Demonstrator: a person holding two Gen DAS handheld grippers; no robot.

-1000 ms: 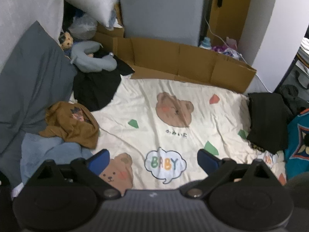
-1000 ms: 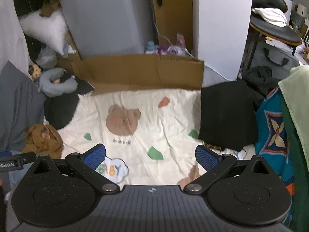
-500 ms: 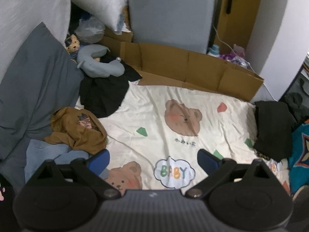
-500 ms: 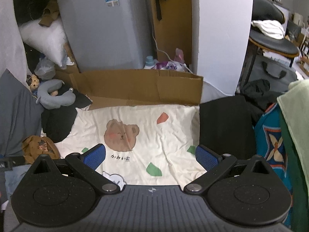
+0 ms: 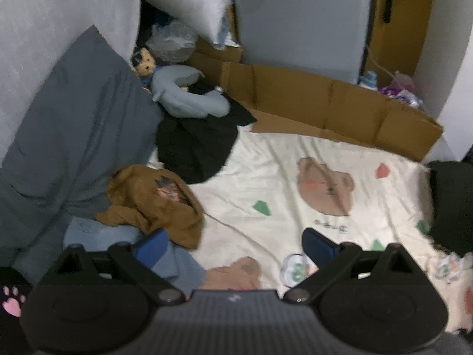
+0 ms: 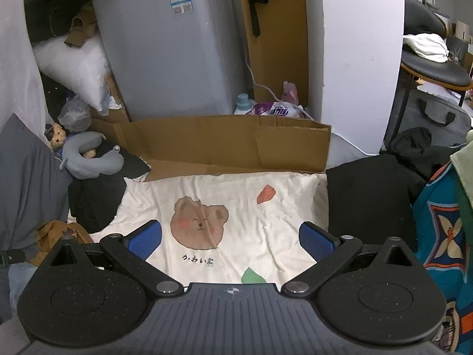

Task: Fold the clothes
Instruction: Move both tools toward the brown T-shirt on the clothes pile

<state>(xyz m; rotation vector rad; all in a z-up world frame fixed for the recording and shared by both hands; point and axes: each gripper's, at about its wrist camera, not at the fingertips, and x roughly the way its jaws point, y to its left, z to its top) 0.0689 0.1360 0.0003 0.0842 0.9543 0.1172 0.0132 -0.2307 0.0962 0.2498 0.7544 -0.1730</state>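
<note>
A crumpled brown hoodie (image 5: 153, 204) lies at the left edge of the cream bear-print sheet (image 5: 295, 153), with a blue garment (image 5: 97, 233) beside it and a black garment (image 5: 195, 148) behind. My left gripper (image 5: 233, 245) is open, empty, its left pad close over the hoodie's near edge. In the right wrist view the hoodie (image 6: 59, 233) shows at far left, the black garment (image 6: 94, 198) beyond it. A folded black garment (image 6: 366, 195) lies at the sheet's (image 6: 242, 207) right. My right gripper (image 6: 230, 236) hangs open and empty above the sheet.
A grey pillow (image 5: 68, 136) leans against the left wall. A neck pillow (image 5: 183, 97) and small plush (image 5: 145, 65) sit behind the clothes. A cardboard sheet (image 5: 325, 109) stands along the bed's far edge before a grey appliance (image 6: 171, 50). A teal patterned cloth (image 6: 443, 236) lies right.
The left gripper has swung left and closer to the brown hoodie. The right gripper has tilted up and moved forward over the sheet. Both stay open.
</note>
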